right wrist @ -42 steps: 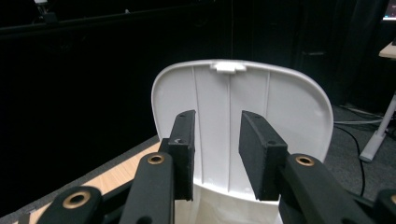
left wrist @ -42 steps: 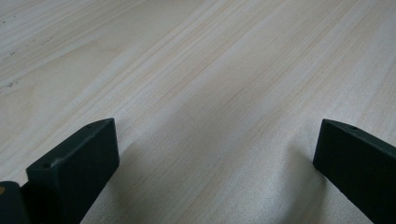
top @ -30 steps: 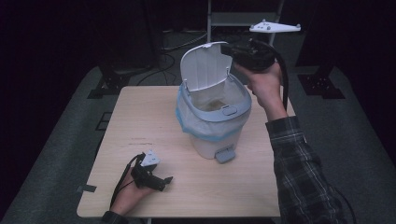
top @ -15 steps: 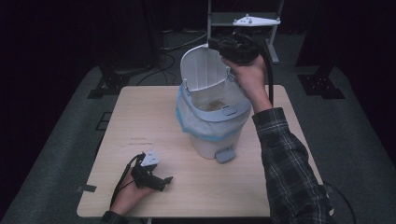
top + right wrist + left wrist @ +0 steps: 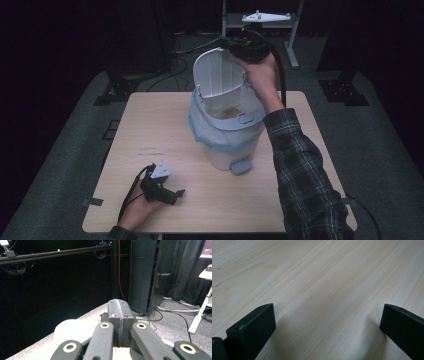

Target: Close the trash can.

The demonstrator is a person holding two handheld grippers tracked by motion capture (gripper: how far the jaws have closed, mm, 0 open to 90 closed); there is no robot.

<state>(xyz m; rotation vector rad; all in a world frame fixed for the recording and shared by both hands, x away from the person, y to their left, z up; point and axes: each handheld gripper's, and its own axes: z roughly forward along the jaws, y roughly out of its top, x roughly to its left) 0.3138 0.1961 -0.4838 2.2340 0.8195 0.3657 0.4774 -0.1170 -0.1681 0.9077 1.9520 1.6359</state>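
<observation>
The right gripper [image 5: 239,49] sits at the top edge of the bin's raised lid [image 5: 216,75]; in the right gripper view its fingers [image 5: 119,312] are pressed flat together with nothing between them, so it seems to push on the lid, not grip it. The lid stands nearly upright, hinged at the far side of the bin [image 5: 226,135], which stands near the middle of the bench [image 5: 150,125] with a bag [image 5: 200,122] folded over its rim and a pedal [image 5: 240,165] at its near foot. The left gripper [image 5: 165,192] rests on the bench near the front left corner, well apart from the bin; the left gripper view shows its fingers [image 5: 252,327] spread wide over bare wood, holding nothing. As I judge it, the work is closing the lid: that has hardly begun, since the lid is fully up and the inside lies open. Left to do is to tip it forward and bring it down onto the rim.
</observation>
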